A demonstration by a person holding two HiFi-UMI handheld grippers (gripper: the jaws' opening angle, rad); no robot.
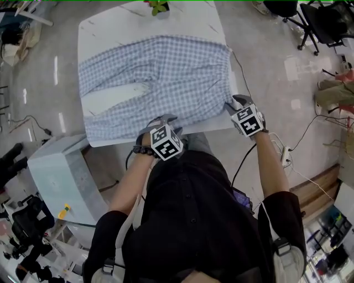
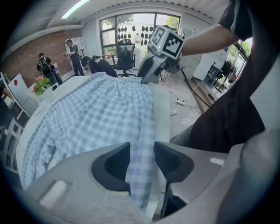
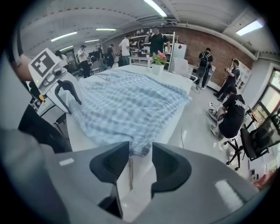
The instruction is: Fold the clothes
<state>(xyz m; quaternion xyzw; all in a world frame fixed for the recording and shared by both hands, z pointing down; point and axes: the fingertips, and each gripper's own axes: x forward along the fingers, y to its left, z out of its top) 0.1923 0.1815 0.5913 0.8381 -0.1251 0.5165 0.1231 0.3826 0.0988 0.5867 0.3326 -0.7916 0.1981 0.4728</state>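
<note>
Noting the tongs first: the left gripper (image 2: 141, 149) has its jaws partly apart, and the near edge of the checked trousers (image 1: 177, 72) runs up through the gap. The cloth lies loose there, not squeezed, and a strip of white table edge shows beside it. The right gripper (image 3: 141, 152) also has its jaws partly apart. A corner of the garment hangs at the tips, unpinched, with table edge visible in the gap below.

Both grippers point steeply down at the near edge of the white table (image 1: 110, 27), the left near the middle and the right at the corner by the gathered waistband (image 1: 228, 72).

The trousers lie spread flat, waistband to the right in the head view, legs to the left with a wedge of bare tabletop between them. A potted plant (image 1: 159, 6) stands at the far edge.
</note>
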